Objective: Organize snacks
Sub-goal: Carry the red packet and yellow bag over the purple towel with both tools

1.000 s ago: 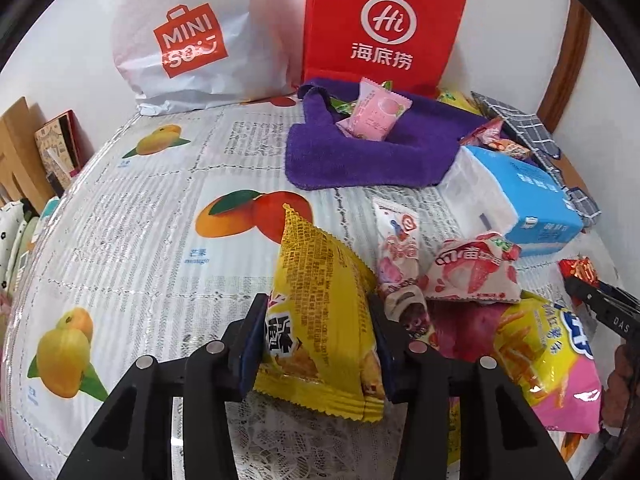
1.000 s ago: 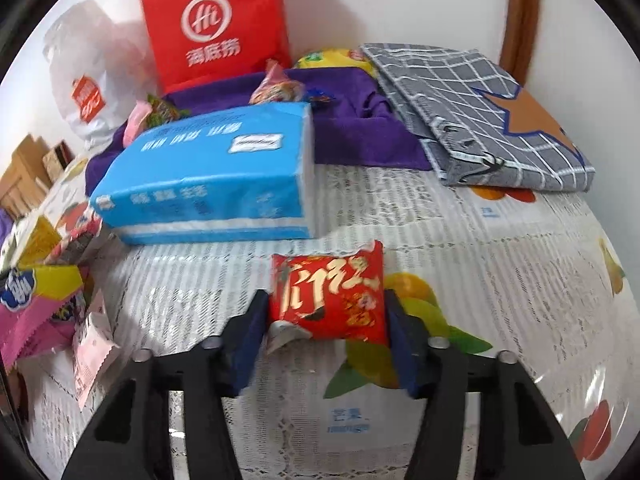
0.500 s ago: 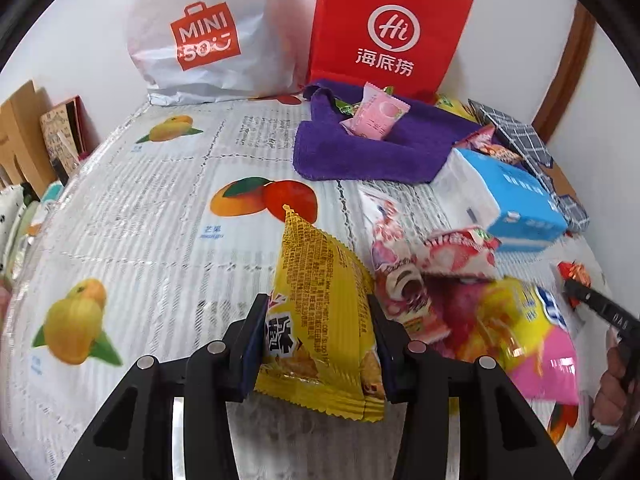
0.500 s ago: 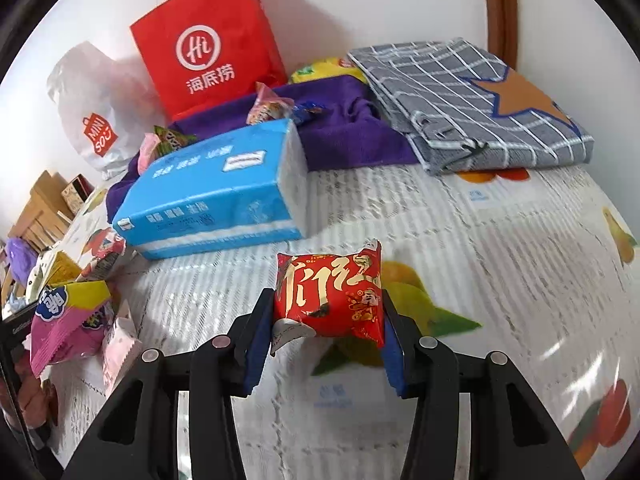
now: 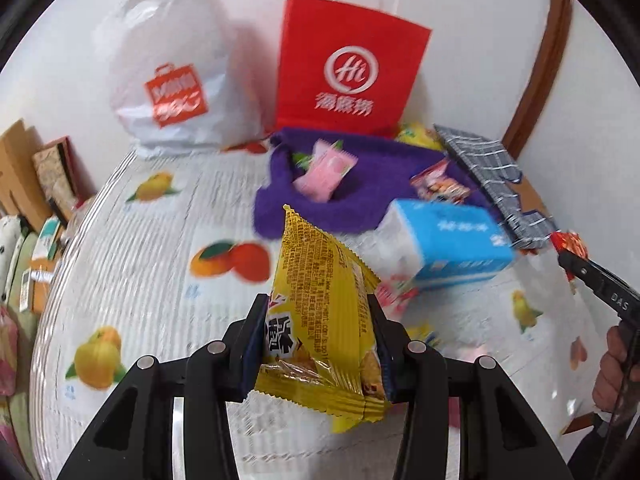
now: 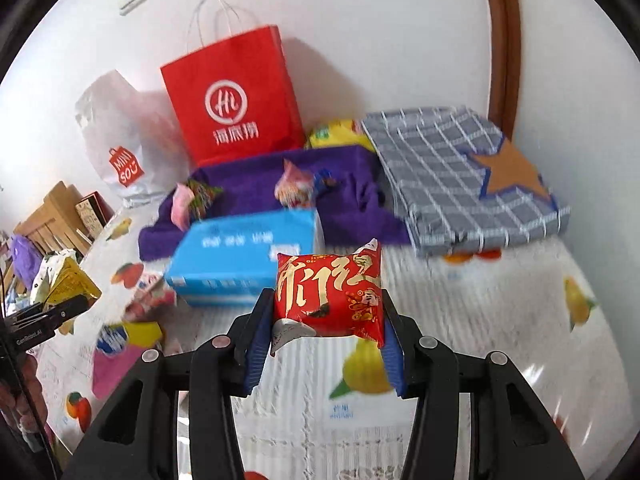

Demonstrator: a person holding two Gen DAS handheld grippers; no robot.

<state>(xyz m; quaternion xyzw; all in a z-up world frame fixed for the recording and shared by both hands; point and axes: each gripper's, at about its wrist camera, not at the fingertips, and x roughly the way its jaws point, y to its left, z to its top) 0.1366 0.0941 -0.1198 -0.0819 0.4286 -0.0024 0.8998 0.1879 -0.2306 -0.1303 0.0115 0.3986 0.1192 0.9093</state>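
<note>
My left gripper [image 5: 316, 344] is shut on a yellow snack bag [image 5: 324, 312], held upright above the fruit-print tablecloth [image 5: 132, 280]. My right gripper [image 6: 324, 336] is shut on a red snack packet [image 6: 330, 294] with gold lettering, also lifted off the table. A purple towel [image 5: 360, 184] at the back carries a pink snack [image 5: 324, 170] and another wrapped snack [image 5: 438, 186]. More snacks lie loose at the left in the right wrist view, among them a pink and yellow bag [image 6: 120, 352].
A red paper bag [image 5: 348, 72] and a white plastic bag [image 5: 176, 80] stand against the wall. A blue tissue pack [image 5: 448, 244] lies in front of the towel, a folded checked cloth [image 6: 460, 172] at the right. A hand [image 5: 612, 368] shows at the right edge.
Both grippers have risen with their snacks still held, so the table looks farther away and more of the bags and wall shows. The loose snack pile has dropped lower in view.
</note>
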